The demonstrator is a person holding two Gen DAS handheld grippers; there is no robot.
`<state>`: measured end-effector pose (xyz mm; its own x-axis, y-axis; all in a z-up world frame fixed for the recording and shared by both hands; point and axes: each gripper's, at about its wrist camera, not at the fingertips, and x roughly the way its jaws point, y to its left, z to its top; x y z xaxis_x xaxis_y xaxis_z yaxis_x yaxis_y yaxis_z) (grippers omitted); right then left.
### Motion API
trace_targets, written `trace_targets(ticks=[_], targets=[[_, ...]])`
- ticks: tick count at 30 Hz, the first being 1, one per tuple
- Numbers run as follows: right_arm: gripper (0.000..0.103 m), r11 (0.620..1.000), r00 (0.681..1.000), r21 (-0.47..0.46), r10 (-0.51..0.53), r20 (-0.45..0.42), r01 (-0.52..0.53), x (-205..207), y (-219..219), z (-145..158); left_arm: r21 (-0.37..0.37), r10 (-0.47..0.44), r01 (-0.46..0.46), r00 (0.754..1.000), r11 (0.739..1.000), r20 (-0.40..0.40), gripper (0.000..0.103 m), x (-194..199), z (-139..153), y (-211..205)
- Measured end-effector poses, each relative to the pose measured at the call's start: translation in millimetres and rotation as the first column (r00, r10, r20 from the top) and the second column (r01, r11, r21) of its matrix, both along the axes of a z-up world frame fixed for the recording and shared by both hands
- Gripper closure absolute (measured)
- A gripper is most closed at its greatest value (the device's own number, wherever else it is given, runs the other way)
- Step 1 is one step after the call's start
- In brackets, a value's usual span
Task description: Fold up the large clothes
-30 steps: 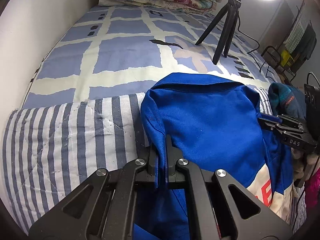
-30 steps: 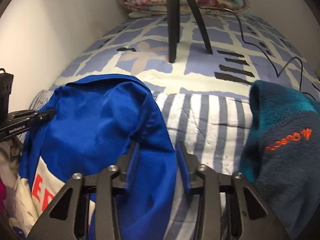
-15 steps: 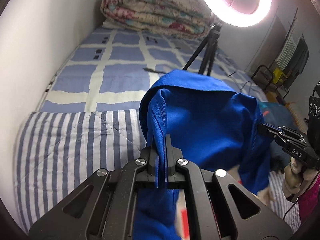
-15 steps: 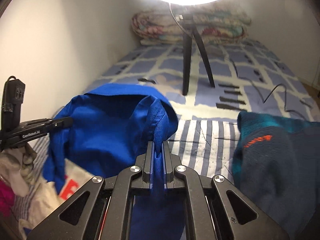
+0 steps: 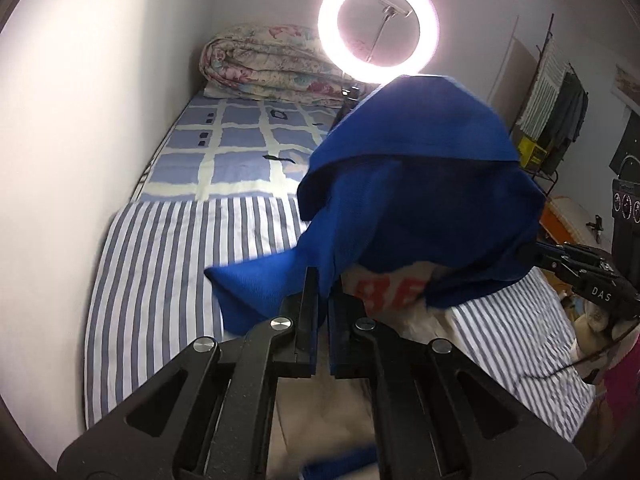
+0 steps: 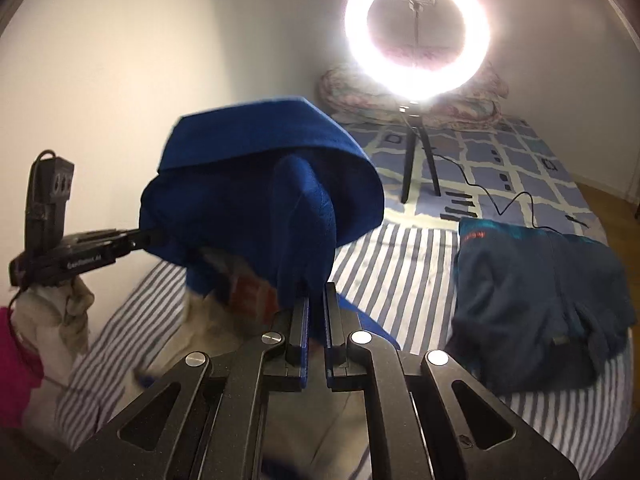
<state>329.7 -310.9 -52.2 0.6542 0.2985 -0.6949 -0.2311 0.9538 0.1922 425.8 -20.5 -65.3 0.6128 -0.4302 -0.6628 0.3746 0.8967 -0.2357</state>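
A large blue garment [image 5: 420, 200] with a cream panel and red letters hangs in the air above the striped sheet [image 5: 168, 264]. My left gripper [image 5: 323, 280] is shut on one edge of its blue cloth. My right gripper [image 6: 315, 292] is shut on another edge of the blue garment [image 6: 256, 184]. Each gripper shows in the other's view, the right gripper [image 5: 532, 254] at the right and the left gripper [image 6: 154, 236] at the left, both biting the cloth. The garment sags between them and hides part of the bed.
A lit ring light [image 5: 378, 26] on a tripod [image 6: 418, 160] stands on the blue checked bed [image 5: 240, 140], with its cable trailing. A rolled floral quilt [image 5: 260, 68] lies at the far end. A dark teal garment [image 6: 540, 300] lies on the striped sheet at right. A white wall runs along the left.
Both grippers have lifted the blue garment well up off the bed. The right gripper, open a second ago, closed on the cloth. The cream panel with red letters now hangs in view.
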Motion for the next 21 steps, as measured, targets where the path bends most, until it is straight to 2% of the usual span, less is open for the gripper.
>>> trace_targets(ticks=[6, 12, 18, 21], targets=[[0.099, 1.000, 1.000, -0.014, 0.023, -0.004, -0.023, -76.1, 7.7, 2.6, -0.020, -0.001, 0.001, 1.000, 1.000, 0.016, 0.102, -85.7, 0.3, 19.6], [0.100, 0.998, 0.998, -0.039, 0.037, -0.047, -0.039, -142.7, 19.5, -21.6, 0.006, -0.019, 0.019, 0.999, 1.000, -0.035, 0.102, -164.0, -35.2, 30.4], [0.101, 0.994, 0.994, -0.090, 0.052, -0.098, -0.060, -199.7, 31.0, -53.9, 0.056, -0.019, 0.026, 0.993, 0.998, -0.114, 0.102, -208.8, -73.8, 42.1], [0.101, 0.992, 0.988, -0.098, 0.063, -0.140, -0.077, -218.5, 31.1, -63.6, 0.083, -0.015, 0.028, 0.988, 0.996, -0.154, 0.102, -225.5, -84.1, 50.9]])
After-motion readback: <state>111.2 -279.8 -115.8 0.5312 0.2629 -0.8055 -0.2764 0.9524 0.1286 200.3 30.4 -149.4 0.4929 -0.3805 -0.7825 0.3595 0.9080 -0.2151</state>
